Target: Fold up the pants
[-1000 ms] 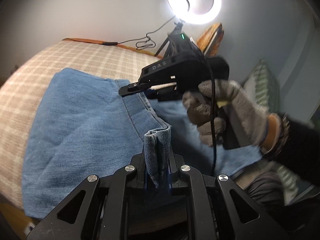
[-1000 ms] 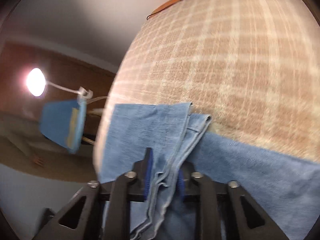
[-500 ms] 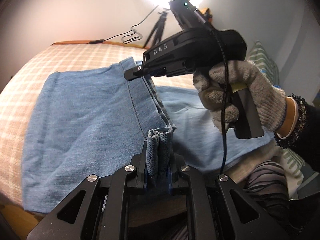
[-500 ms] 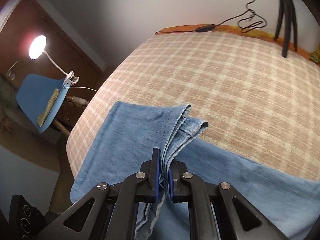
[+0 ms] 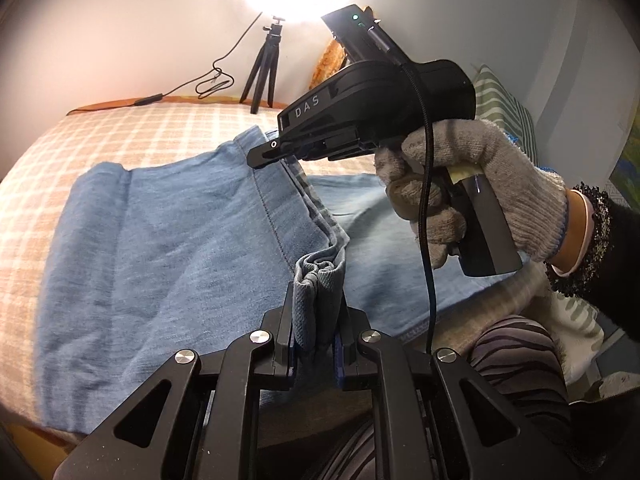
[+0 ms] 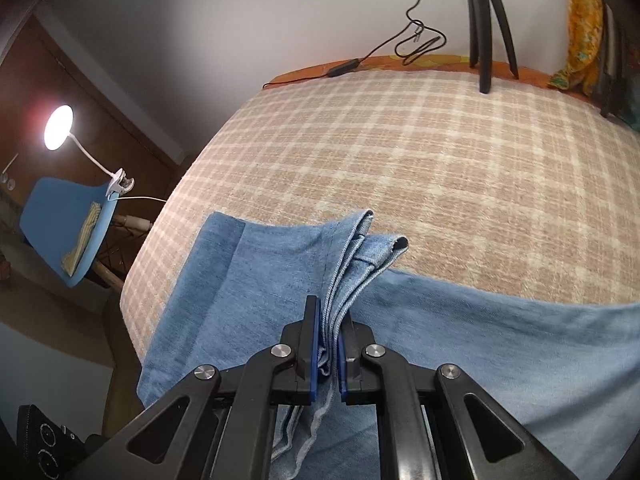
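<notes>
Blue denim pants (image 5: 168, 240) lie spread on a beige checked bed cover (image 5: 100, 148). My left gripper (image 5: 316, 320) is shut on a bunched fold of the pants' edge, close to the camera. Further along that same raised edge, my right gripper (image 5: 260, 156) is held by a gloved hand (image 5: 472, 184) and pinches the cloth. In the right wrist view, my right gripper (image 6: 329, 344) is shut on several layers of the pants' (image 6: 248, 288) hem, lifted off the bed cover (image 6: 440, 160). The edge runs taut between the two grippers.
A ring light on a black tripod (image 5: 264, 68) stands at the bed's far edge with a trailing cable (image 6: 416, 36). A blue chair (image 6: 68, 224) with a clip lamp (image 6: 60, 128) stands left of the bed. A striped pillow (image 5: 500, 112) lies at right.
The right gripper's jaws closed onto the layered hem and it rose with the cloth. Both grippers lifted the pants' edge, and the views now show more of the bed and wall.
</notes>
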Tool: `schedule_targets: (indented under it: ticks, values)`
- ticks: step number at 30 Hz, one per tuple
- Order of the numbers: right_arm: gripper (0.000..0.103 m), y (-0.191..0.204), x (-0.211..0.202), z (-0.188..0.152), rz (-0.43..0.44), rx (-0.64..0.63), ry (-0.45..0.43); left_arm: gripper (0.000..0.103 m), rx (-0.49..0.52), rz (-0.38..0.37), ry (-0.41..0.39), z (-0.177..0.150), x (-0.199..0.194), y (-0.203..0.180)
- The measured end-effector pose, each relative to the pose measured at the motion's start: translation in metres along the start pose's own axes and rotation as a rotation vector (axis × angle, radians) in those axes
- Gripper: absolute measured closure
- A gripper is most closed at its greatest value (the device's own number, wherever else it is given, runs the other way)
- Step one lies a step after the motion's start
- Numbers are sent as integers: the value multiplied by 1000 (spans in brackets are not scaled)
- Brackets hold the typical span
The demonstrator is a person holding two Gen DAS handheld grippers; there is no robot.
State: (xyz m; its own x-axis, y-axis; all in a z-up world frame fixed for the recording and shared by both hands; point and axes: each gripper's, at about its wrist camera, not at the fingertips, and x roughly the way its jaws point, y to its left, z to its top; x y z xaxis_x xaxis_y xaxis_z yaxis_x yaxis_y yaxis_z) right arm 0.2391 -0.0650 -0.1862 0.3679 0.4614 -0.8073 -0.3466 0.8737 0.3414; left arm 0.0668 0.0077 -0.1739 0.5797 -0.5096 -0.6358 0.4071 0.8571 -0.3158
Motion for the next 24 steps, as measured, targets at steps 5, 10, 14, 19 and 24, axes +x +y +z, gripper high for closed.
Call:
schedule_targets:
  ticks: [5,10,14,19,24]
  values:
    - [98,-2,-10,-3,-3,-1,-17,92,14,-4,-7,2,1,-5]
    - [98,-4,-24,-5,-17,-4,-36,92,30,-20,-15,3,-3,-10]
    - [98,-5,-34,-6,-31,-12,-48,92,35,-40,-19,6,-3,-17]
    - [98,-8,-47,-7,-57,-27,-58,92,61,-57,-15,11,2,-32]
    - [98,-16,-59,-10,-86,-33,-67,92,90,-76,-7,16,7,-47]
